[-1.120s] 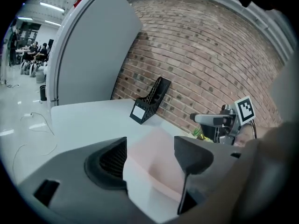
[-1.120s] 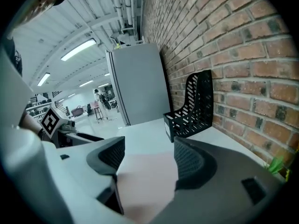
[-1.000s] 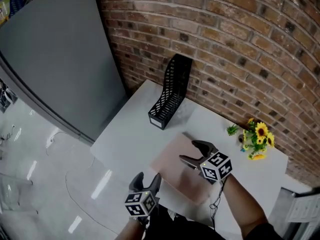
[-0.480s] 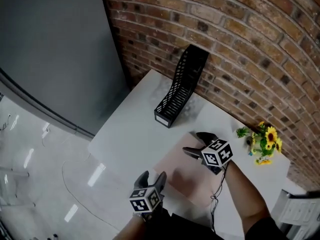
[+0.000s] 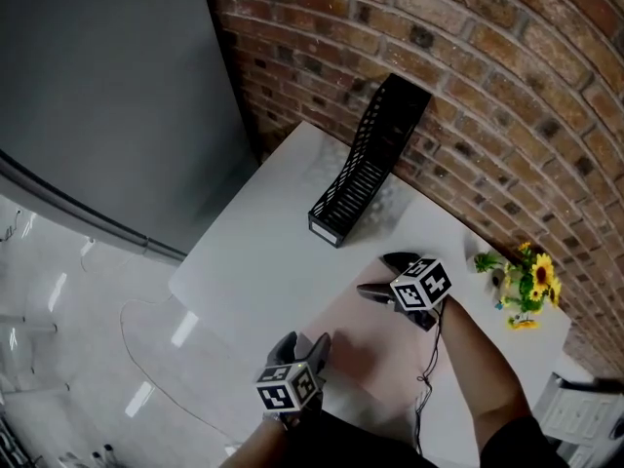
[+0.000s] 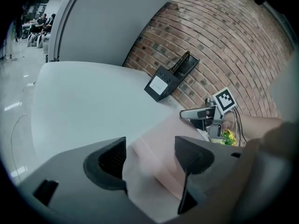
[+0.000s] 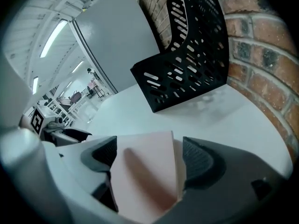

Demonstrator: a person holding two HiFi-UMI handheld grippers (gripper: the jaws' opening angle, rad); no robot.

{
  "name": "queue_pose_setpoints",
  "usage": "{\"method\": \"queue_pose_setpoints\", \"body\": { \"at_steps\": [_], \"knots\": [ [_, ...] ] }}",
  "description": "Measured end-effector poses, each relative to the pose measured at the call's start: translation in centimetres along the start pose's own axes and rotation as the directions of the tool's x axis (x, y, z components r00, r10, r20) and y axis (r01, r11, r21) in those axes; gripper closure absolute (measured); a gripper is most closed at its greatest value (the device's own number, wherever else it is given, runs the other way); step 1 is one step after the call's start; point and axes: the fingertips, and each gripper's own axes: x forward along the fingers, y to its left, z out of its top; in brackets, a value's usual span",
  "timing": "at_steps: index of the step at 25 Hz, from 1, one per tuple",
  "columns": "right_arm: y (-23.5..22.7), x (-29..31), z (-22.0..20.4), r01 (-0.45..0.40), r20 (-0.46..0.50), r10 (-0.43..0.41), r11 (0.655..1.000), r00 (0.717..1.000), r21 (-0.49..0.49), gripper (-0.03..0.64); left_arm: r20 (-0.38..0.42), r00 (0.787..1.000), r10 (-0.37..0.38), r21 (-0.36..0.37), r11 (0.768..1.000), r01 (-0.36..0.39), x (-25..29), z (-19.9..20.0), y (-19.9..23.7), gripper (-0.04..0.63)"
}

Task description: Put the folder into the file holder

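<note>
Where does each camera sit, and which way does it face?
Head view: on the person's head, steeply down at table, file holder, folder; left gripper, right gripper, forearm show.
Left gripper view: on that gripper, along open jaws over folder toward file holder; right gripper shows.
Right gripper view: on that gripper, jaws just opening, folder between them ungripped, facing file holder.
All share folder, file holder.

Office-like hall: brick wall [image 5: 487,47], white table [image 5: 263,252], black file holder [image 5: 366,164], grey partition [image 5: 97,86], ceiling strip lights [image 7: 53,36].

Pale pink folder [image 5: 366,347], black slotted file holder [image 5: 359,178], white table [image 5: 261,252], red-brick wall [image 5: 507,57].
</note>
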Motion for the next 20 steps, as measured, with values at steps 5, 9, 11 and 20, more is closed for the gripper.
{"method": "queue_pose_setpoints", "body": {
  "at_steps": [5,9,11,20],
  "knots": [
    [-0.2,1.0,-0.7,-0.032,-0.05,0.032,0.999,0.998,0.006,0.17,-0.022,1.0,0.008,-0.025,1.0,-0.009,0.8,-0.7,0.2,0.282],
    [-0.1,1.4,-1.0,-0.06,-0.044,0.062,0.997,0.997,0.048,0.183,-0.038,0.999,0.005,-0.044,0.999,-0.007,1.2,-1.1,0.2,0.282],
    [-0.1,1.4,-1.0,-0.063,-0.043,0.065,0.997,0.997,0.048,0.184,-0.036,0.999,0.003,-0.044,0.999,-0.004,1.4,-1.2,0.0,0.282],
    [0.5,0.8,-0.4,-0.053,-0.027,0.053,0.999,0.998,0.01,0.206,-0.031,0.999,0.028,-0.033,0.999,-0.029,1.5,-0.7,-0.3,0.283]
  ]
}}
